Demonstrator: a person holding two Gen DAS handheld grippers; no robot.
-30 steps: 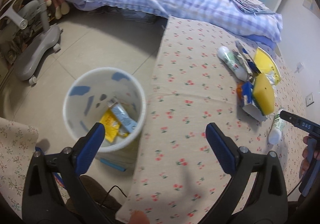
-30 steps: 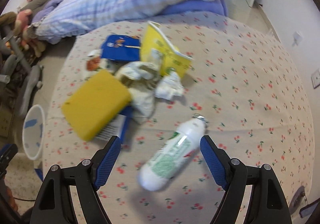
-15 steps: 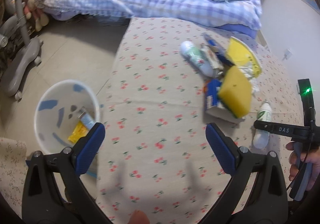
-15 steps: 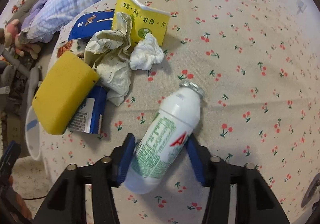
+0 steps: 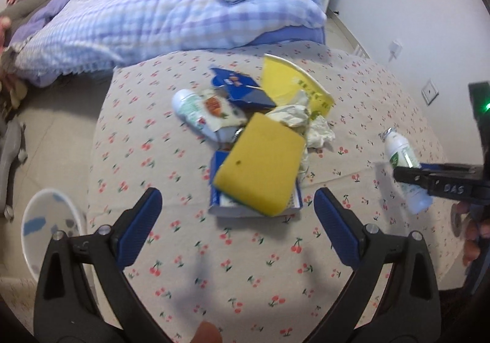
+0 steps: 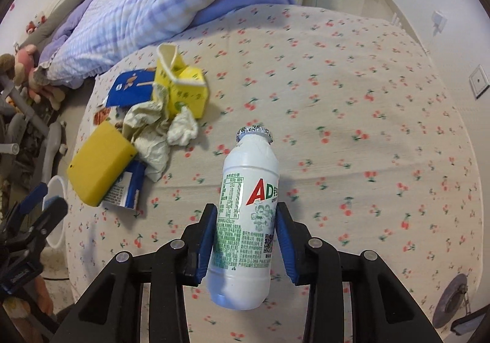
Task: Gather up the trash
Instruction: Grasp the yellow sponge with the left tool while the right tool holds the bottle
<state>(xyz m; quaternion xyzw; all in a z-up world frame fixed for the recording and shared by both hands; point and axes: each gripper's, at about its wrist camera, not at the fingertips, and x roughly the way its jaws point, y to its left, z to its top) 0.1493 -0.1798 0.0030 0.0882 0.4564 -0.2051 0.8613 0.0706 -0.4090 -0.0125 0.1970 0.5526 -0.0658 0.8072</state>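
My right gripper (image 6: pixel 246 220) is shut on a white AD milk bottle (image 6: pixel 246 187) with a foil cap and holds it above the cherry-print table; the bottle (image 5: pixel 401 156) also shows at the right of the left wrist view. My left gripper (image 5: pixel 237 214) is open and empty, just in front of a trash pile: a yellow sponge (image 5: pixel 260 162) on a blue-white carton (image 5: pixel 254 208), crumpled paper (image 5: pixel 291 112), a yellow carton (image 5: pixel 294 83), a blue box (image 5: pixel 242 90), a second white bottle (image 5: pixel 191 109). The white trash bin (image 5: pixel 46 229) stands on the floor at lower left.
A bed with a checked quilt (image 5: pixel 153 15) lies behind the table (image 5: pixel 245 266). A grey chair base (image 5: pixel 9 150) stands on the floor at left. The bin (image 6: pixel 56 208) and the left gripper (image 6: pixel 27 220) show at the left edge of the right wrist view.
My right gripper closed on the white bottle and lifted it off the table. My left gripper swung from over the bin toward the trash pile and stayed open.
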